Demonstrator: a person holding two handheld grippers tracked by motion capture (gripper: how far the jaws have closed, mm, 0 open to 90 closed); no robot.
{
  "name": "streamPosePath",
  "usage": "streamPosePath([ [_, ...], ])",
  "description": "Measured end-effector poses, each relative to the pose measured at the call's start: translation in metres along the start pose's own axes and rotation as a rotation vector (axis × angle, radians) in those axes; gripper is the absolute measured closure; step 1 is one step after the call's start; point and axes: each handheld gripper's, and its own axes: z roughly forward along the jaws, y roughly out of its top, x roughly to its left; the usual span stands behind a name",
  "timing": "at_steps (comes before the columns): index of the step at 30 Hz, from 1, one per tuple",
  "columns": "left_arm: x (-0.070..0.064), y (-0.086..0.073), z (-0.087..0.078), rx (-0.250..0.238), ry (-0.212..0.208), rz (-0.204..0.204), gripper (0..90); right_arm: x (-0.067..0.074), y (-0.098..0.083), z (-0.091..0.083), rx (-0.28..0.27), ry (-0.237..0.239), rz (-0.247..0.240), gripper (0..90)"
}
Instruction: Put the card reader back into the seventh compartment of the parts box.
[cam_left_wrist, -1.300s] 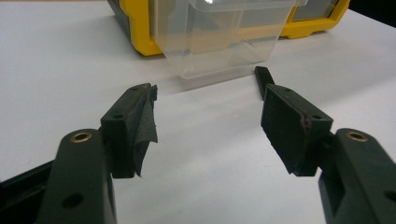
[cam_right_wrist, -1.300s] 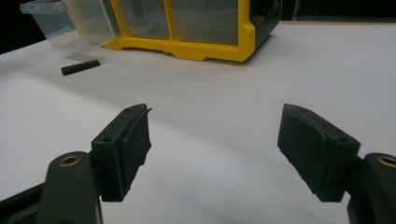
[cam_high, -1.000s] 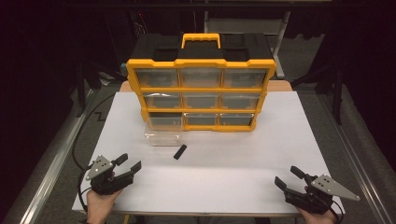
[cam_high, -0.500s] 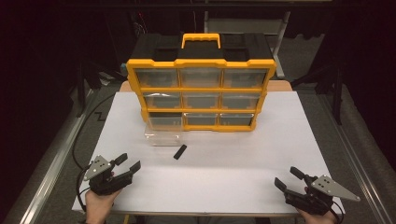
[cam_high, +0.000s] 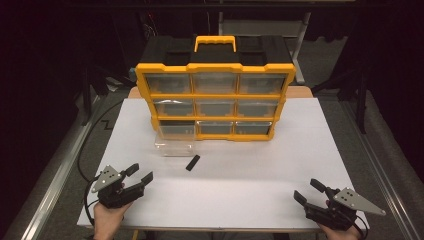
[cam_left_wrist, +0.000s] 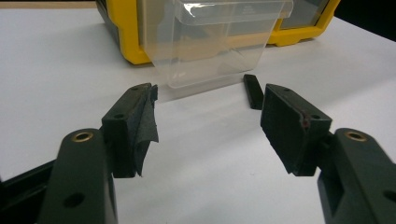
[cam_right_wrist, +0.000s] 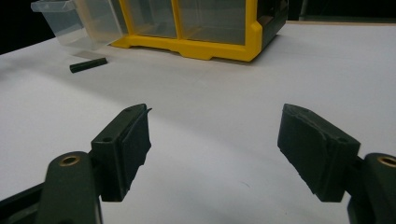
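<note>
The small black bar (cam_high: 192, 162) lies flat on the white table (cam_high: 250, 190), just in front of the clear drawer (cam_high: 174, 142), which is pulled out of the bottom-left slot of the yellow organizer (cam_high: 215, 95). The bar is nearest the left gripper (cam_high: 140, 174); in the left gripper view it sits between and beyond the jaw tips (cam_left_wrist: 252, 91), apart from both.

Handling, as a guess: the bar looks light, stiff, prob. plastic or rubber, not fragile. It's thin and low to the table, so it's easy to skid or flick away if a pad lands on it crooked. Best grip is across the short width, near the middle of its length, pads coming down either side w/ tips close to the tabletop. The drawer looks thin-walled, light, smooth, a bit slippery; take it by the front lip or a side wall, w/o squeezing hard.

Left gripper: jaws spread wide, holding nothing, touching nothing; the pad on one jaw looks frayed at its edge, so grip may be uneven.

Right gripper (cam_high: 310, 190): at the near right corner of the table, well apart from bar & drawer, jaws spread wide too, empty.
</note>
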Motion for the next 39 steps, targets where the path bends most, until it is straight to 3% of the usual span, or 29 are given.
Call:
streamPosePath([
  [19,-0.003,0.006,0.004,-0.006,-0.018,0.002,35.6,-0.001,0.0,0.0,0.001,0.002,0.003,25.5],
  [39,-0.016,0.016,0.021,0.011,-0.056,0.033,35.7,-0.002,0.0,0.0,-0.004,0.005,0.005,25.5],
])
